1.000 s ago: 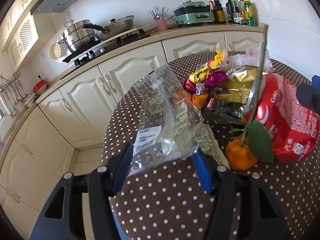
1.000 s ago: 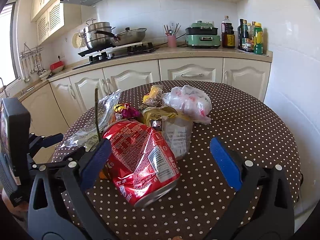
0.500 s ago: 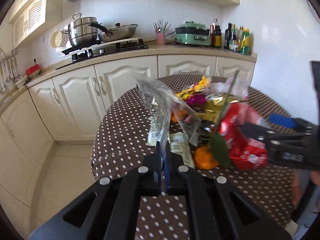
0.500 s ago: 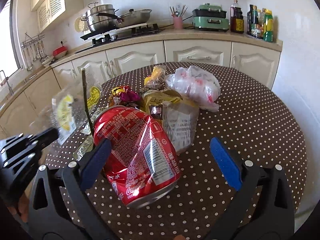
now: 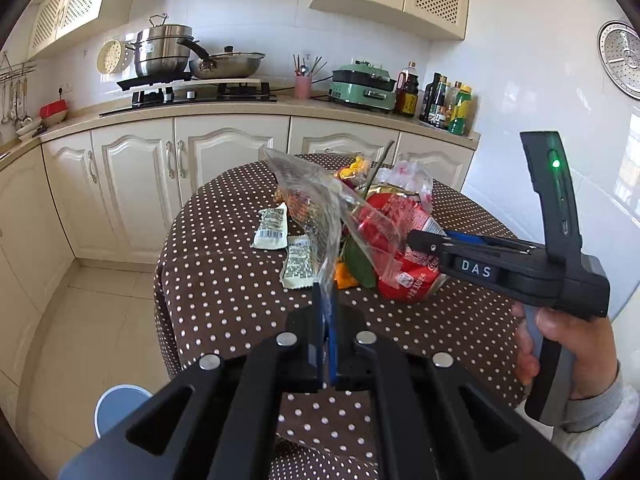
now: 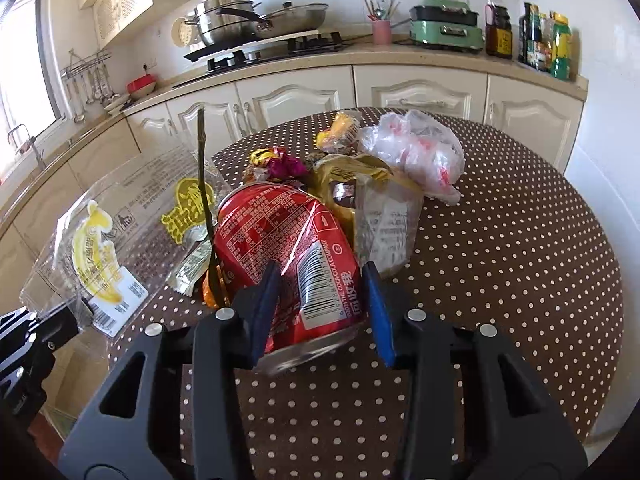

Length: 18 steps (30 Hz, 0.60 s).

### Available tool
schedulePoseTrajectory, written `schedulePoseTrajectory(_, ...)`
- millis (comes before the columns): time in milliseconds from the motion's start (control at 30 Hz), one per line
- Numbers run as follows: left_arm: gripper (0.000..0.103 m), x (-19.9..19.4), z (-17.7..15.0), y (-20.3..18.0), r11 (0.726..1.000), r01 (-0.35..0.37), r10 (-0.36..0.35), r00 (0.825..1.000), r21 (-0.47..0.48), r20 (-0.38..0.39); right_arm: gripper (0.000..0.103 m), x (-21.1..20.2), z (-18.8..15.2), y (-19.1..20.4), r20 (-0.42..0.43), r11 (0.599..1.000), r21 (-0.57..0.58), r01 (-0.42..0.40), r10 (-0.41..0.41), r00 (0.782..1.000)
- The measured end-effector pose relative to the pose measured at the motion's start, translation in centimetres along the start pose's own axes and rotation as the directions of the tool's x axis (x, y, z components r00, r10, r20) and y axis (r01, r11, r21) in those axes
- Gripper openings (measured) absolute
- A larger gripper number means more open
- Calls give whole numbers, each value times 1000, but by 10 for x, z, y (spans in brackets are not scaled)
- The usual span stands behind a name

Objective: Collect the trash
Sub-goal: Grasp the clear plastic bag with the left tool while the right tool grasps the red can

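My left gripper (image 5: 326, 312) is clamped on the near edge of a clear wrapper (image 5: 320, 200), which stands up off the table (image 5: 224, 280) in front of the pile. My right gripper (image 6: 320, 300) is closing around a crushed red can (image 6: 280, 236); the can lies on its side between the blue pads (image 6: 376, 304), and I judge they are at its sides but not yet squeezing, though the view is too close to be sure.

So the task looks barely begun. One wrapper is in hand, one can nearly so, and nothing has reached a bin; a pale blue round rim (image 5: 116, 404) on the floor at the near left may be one, but I can't tell.

Still on the table: two small sachets (image 5: 276, 228) left of the can, an orange peel (image 5: 344, 276) with a green leaf (image 5: 360, 264) and a stem, a gold wrapper (image 6: 344, 172), a purple-and-yellow foil (image 6: 280, 164) and a white plastic bag (image 6: 416, 152) farther back.
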State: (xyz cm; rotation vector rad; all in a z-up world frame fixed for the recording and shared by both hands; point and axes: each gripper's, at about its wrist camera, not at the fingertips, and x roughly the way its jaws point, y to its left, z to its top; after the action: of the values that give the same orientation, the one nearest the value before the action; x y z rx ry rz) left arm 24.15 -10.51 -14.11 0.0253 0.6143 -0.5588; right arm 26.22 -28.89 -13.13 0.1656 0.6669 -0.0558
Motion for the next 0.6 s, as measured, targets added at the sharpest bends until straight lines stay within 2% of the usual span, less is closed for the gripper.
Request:
schedulePoseTrajectory(267,2,-19,-8,0,999,22,-21,1000,-38,21,35,-29,-11,14,69,995,-72,63,-58,996)
schedulePoseTrajectory(367,2,-25,-11,-4,999,35,-35,999,-32,19,36,-41,-18,19,57,996,-84,36,-31,998)
schedulePoseTrajectory(400,2,-26,-14,-5,998,45,-45,999,-32,14,37,-40,-19,21,6,994,-109,10,-10,1000)
schedulePoseTrajectory(433,2,-26,-17,-6,998,53,-52,999,-38,8,37,-42,-20,20,-11,994,-100,-32,31,999)
schedulePoseTrajectory(467,2,-25,-19,-7,998,50,-50,999,-41,3,38,-43,-21,19,-7,995,-88,-47,47,999)
schedulePoseTrajectory(533,2,-24,-22,-12,998,49,-49,999,-44,-3,49,-43,-19,15,-12,997,-78,-30,29,1000)
schedulePoseTrajectory(567,2,-24,-24,-14,998,51,-51,999,-47,-5,58,-44,-18,14,-6,997,-74,-21,21,1000)
schedulePoseTrajectory(600,2,-23,-26,-16,997,58,-58,998,-49,-7,60,-43,-16,12,-6,997,-72,-22,22,1000)
